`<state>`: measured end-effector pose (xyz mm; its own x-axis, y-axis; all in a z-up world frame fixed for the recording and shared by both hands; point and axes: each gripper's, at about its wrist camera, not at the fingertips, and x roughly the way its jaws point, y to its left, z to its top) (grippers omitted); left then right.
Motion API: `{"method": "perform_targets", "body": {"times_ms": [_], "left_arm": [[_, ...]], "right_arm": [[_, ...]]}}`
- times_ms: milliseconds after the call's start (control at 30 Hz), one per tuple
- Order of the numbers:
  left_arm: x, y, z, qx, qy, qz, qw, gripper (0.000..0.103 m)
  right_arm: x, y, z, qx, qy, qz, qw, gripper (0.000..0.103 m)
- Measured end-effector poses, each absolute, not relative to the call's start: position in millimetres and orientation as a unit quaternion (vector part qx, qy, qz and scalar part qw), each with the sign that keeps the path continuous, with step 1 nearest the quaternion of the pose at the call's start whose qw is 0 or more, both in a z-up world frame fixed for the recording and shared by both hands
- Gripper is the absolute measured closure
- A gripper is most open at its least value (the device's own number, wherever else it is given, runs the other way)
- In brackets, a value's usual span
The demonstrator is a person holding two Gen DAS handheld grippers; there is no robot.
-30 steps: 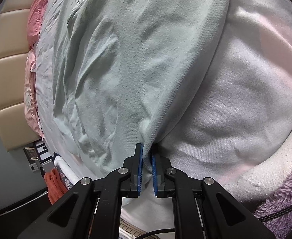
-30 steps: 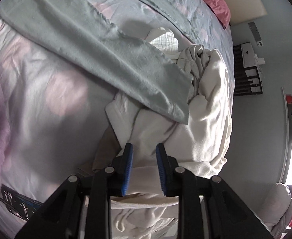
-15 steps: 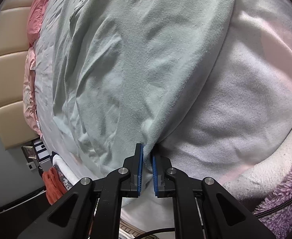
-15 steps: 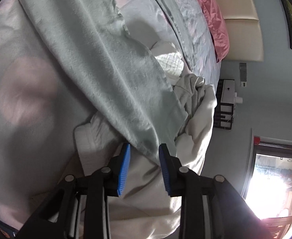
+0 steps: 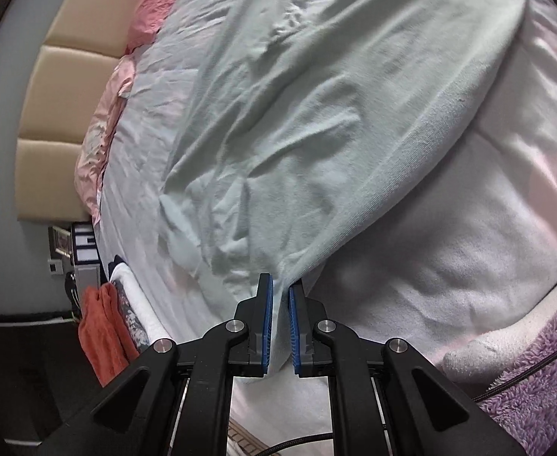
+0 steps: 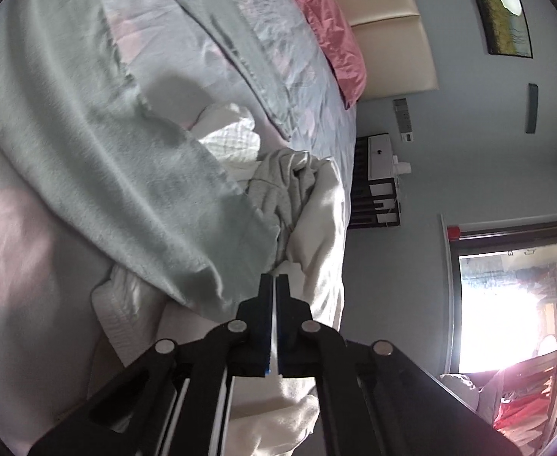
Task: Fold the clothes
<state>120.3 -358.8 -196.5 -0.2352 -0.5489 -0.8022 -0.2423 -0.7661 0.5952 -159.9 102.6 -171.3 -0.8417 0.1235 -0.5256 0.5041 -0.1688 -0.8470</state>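
Observation:
A pale green garment (image 5: 316, 121) lies spread over the bed's white cover (image 5: 449, 228). My left gripper (image 5: 280, 285) is shut on one corner of it, fabric pinched between the blue pads. In the right wrist view the same green garment (image 6: 126, 190) runs down to my right gripper (image 6: 275, 279), whose jaws are closed together at the garment's lower corner; the cloth reaches the fingertips, so it appears pinched there.
A pile of cream and white clothes (image 6: 297, 205) lies at the bed's edge. Pink pillows (image 5: 153, 3) and a beige headboard (image 5: 50, 87) are at the far end. A purple fleece (image 5: 537, 372) lies near right. Orange cloth (image 5: 103, 334) hangs off the bedside.
My right gripper moved in onto the green garment's corner and closed from open. My left gripper stayed shut on its corner while the garment shifted and wrinkled.

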Motion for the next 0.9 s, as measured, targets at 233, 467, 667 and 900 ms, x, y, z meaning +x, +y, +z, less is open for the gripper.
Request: {"method": "perform_targets", "body": {"times_ms": [233,467,667,900], "left_arm": [[125.0,-372.0,-173.6,0.591,-0.271,-0.748,0.136,0.094],[125.6,-372.9,-173.5,0.589,-0.264,-0.75,0.144,0.095],[130.5,-361.6,-179.1,0.604,-0.271,-0.747,0.064,0.091],[129.4,-359.7,-198.2,0.65,-0.293,-0.701,-0.02,0.067]], "right_arm": [[-159.9,100.2,-154.8,0.29,0.589,-0.736,0.164,0.103],[-129.9,102.1,-178.3,0.28,0.634,-0.687,0.217,0.068],[-121.4,107.0,-211.2,0.252,0.691,-0.646,0.204,0.064],[-125.3,106.3,-227.3,0.236,0.712,-0.635,0.182,0.064]]}}
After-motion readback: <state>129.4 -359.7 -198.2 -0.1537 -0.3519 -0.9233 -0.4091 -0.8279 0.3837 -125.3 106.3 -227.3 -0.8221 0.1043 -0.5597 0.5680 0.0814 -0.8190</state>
